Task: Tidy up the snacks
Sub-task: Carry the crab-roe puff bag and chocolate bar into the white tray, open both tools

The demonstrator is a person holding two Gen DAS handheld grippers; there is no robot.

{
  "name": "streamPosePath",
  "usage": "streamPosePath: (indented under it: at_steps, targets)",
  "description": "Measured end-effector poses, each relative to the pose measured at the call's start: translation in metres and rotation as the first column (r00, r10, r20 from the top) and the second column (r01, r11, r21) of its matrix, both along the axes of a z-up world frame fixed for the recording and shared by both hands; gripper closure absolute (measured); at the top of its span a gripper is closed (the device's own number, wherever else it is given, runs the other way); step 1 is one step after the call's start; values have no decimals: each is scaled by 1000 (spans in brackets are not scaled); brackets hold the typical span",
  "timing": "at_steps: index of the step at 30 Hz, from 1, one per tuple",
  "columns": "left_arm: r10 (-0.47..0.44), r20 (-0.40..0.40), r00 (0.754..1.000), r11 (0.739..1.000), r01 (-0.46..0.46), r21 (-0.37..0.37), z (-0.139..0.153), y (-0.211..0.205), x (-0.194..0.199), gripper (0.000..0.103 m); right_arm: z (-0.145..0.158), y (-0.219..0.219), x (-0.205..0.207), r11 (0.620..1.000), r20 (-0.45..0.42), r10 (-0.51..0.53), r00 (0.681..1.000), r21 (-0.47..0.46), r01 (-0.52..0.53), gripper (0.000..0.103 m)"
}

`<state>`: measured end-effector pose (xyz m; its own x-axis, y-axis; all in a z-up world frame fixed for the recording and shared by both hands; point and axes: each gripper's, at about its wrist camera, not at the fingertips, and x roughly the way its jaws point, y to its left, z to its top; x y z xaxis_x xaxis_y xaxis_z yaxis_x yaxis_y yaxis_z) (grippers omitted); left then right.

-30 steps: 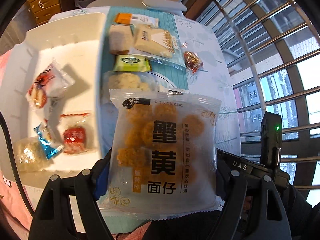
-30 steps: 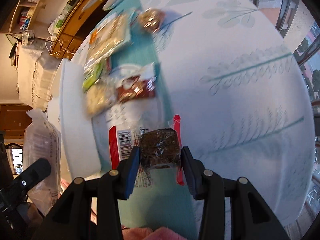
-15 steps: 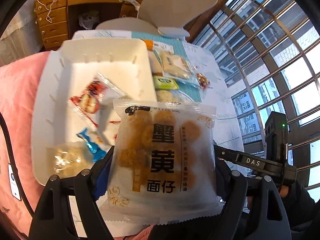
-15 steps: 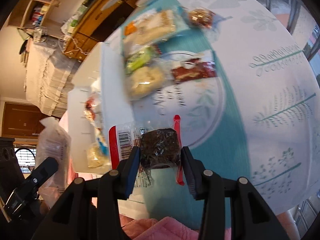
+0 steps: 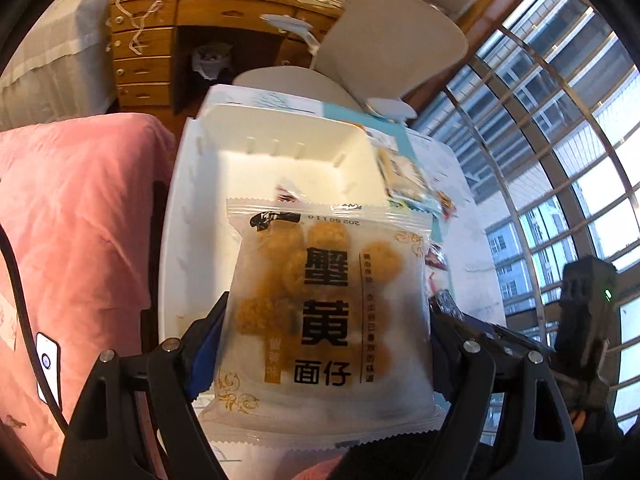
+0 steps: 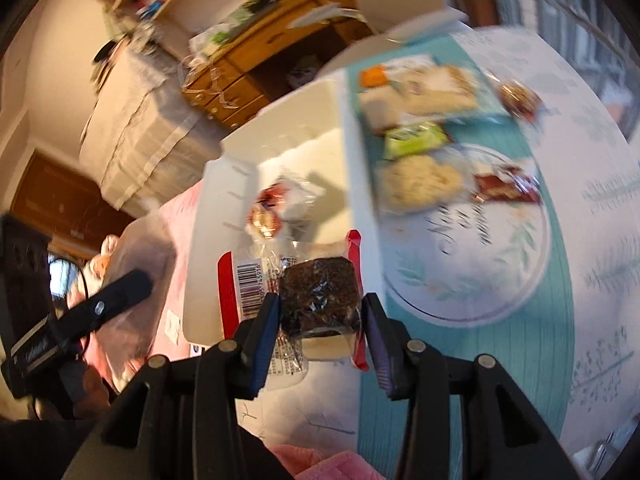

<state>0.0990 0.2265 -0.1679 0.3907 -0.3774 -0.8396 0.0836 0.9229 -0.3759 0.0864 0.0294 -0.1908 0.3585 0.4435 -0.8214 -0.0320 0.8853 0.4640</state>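
My left gripper [image 5: 324, 316] is shut on a big frosted snack bag [image 5: 326, 312] with orange puffs and black characters, held above the white bin [image 5: 280, 140]. The bag hides most of the bin's inside. In the right wrist view my right gripper [image 6: 320, 312] is shut on a dark brownie in a clear red-edged wrapper [image 6: 318, 298], over the near right corner of the white bin [image 6: 224, 200]. A red-and-white packet [image 6: 268, 212] lies inside the bin. Loose snacks remain on the table: a pale cake pack [image 6: 418, 178], a green packet [image 6: 416, 138], a dark red bar [image 6: 506, 188].
A pink blanket [image 5: 76, 220] lies left of the bin. Behind the table stand a wooden drawer unit [image 5: 144, 60] and a grey chair [image 5: 396, 44]. Window bars [image 5: 560, 140] run along the right. The left hand's gripper body [image 6: 80, 312] shows at the left of the right wrist view.
Both grippers have moved left from the snack spread to over the white bin, rising a little, each still holding its packet. The right wrist has rolled.
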Motion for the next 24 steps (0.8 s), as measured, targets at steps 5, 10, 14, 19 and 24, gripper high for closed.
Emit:
streamPosePath:
  at_steps: [5, 10, 14, 19, 24]
  targets:
    - [53, -16, 998, 999, -53, 11, -6, 21, 6, 21, 1, 33, 5, 997, 23, 68, 997, -24, -67, 61]
    - [59, -16, 998, 997, -58, 49, -8, 21, 8, 17, -7, 47, 8, 996, 7, 83, 997, -36, -82, 54]
    - [50, -8, 999, 998, -49, 35, -4, 20, 6, 12, -10, 41, 4, 997, -6, 63, 998, -44, -63, 45]
    - [28, -12, 1000, 999, -28, 42, -3, 8, 8, 12, -12, 24, -3, 998, -34, 23, 999, -52, -25, 44]
    - [-41, -10, 999, 999, 42, 17, 2, -22, 10, 12, -13, -1, -11, 997, -54, -13, 998, -78, 9, 44]
